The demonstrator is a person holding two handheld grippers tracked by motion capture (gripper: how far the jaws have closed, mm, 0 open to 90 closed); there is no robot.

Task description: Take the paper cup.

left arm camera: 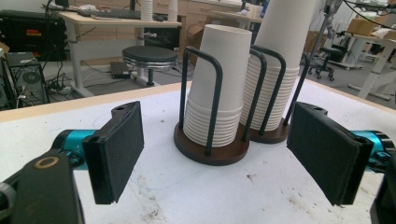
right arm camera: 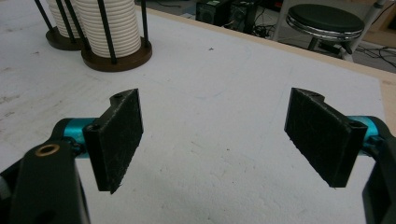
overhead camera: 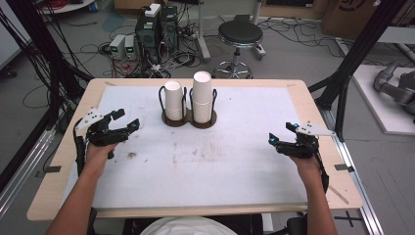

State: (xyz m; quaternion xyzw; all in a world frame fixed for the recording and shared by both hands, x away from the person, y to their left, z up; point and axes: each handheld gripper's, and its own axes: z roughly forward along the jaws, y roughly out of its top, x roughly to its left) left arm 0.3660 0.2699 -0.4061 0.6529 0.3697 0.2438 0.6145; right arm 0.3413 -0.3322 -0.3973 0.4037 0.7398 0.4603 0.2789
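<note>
Two stacks of upside-down white paper cups stand in a dark wire holder with round brown bases at the middle rear of the white mat: a shorter stack [overhead camera: 173,100] [left arm camera: 213,88] on the left and a taller stack [overhead camera: 201,97] [left arm camera: 275,65] [right arm camera: 108,25] on the right. My left gripper [overhead camera: 126,122] [left arm camera: 219,154] hovers at the table's left, open, aimed at the holder [left arm camera: 212,149] from a short way off, with nothing between its pads. At the table's right my right gripper [overhead camera: 283,133] [right arm camera: 215,140] is open over bare mat, the holder far off to its upper left.
The white mat [overhead camera: 215,161] covers most of the wooden table [overhead camera: 318,117] and bears a few scuff marks. Beyond the far edge stand a black stool [overhead camera: 240,34], computer towers [overhead camera: 156,29] and floor cables. Black frame posts rise on both sides.
</note>
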